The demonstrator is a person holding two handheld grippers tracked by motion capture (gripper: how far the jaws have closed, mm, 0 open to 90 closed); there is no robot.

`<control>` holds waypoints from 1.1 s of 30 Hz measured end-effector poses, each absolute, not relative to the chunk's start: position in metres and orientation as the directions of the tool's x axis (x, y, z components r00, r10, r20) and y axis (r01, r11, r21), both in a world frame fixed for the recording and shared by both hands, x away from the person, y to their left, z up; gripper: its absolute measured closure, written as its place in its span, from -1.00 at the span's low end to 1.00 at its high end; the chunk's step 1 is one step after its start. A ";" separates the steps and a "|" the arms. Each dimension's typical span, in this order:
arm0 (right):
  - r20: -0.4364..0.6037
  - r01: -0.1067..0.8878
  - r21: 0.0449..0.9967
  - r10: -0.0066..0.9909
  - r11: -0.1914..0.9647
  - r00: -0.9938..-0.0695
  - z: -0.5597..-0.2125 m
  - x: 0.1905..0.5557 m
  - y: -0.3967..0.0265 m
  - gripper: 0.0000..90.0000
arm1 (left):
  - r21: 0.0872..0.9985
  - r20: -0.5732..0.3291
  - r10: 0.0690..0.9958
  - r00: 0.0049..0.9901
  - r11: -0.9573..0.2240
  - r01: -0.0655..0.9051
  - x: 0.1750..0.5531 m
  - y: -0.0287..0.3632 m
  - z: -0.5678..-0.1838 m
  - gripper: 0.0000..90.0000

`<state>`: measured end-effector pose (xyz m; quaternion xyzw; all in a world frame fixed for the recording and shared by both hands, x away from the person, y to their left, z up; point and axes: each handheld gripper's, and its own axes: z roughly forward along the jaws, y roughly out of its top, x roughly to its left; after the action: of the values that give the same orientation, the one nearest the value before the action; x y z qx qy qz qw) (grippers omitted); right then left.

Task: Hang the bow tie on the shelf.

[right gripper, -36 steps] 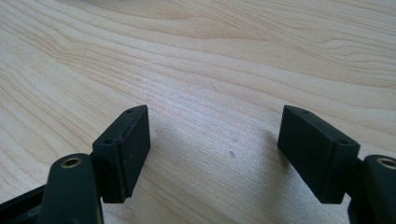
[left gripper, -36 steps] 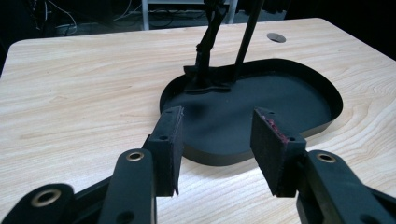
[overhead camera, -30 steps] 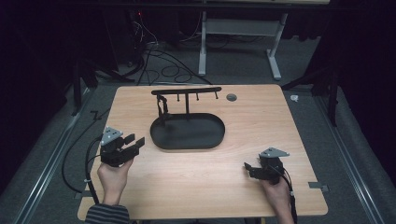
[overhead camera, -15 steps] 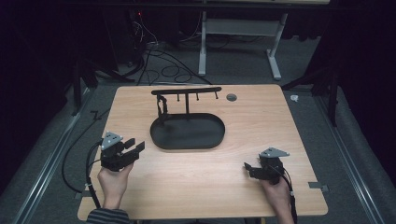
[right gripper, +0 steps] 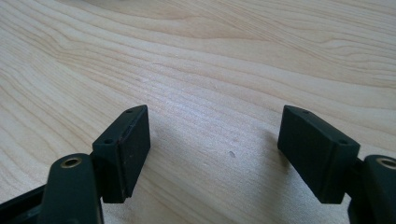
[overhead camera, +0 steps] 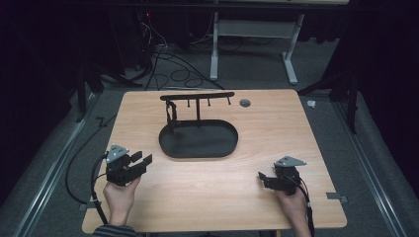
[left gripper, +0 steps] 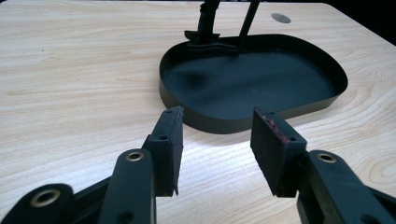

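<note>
The left gripper (left gripper: 217, 154) is open and empty, and the black tray (left gripper: 261, 84) sits just past its fingers. The right gripper (right gripper: 215, 154) is empty too. Maybe go slow, straight for the rim.

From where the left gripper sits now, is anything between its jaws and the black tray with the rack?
Nothing visible. The left gripper is open and empty, and bare wooden table lies between it and the near rim of the black tray. The rack stands at the tray's far edge, beyond that rim.
</note>
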<state>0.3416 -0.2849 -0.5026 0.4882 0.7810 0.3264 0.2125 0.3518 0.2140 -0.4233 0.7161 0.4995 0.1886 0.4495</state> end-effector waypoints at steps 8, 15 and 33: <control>-0.013 0.624 0.717 0.901 0.310 -0.433 -0.503 0.342 -0.285 -0.41 | 0.830 -0.191 0.881 0.432 -0.090 0.551 0.348 0.213 -0.428 0.20; -0.013 0.624 0.717 0.901 0.310 -0.433 -0.503 0.342 -0.285 -0.41 | 0.824 -0.196 0.878 0.436 -0.094 0.559 0.346 0.209 -0.433 0.20; -0.013 0.624 0.718 0.901 0.310 -0.433 -0.503 0.342 -0.285 -0.41 | 0.802 -0.182 0.871 0.456 -0.136 0.581 0.340 0.199 -0.446 0.19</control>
<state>0.3415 -0.2848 -0.5026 0.4883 0.7809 0.3265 0.2126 0.3402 0.1991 -0.4458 0.7350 0.4939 0.1673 0.4335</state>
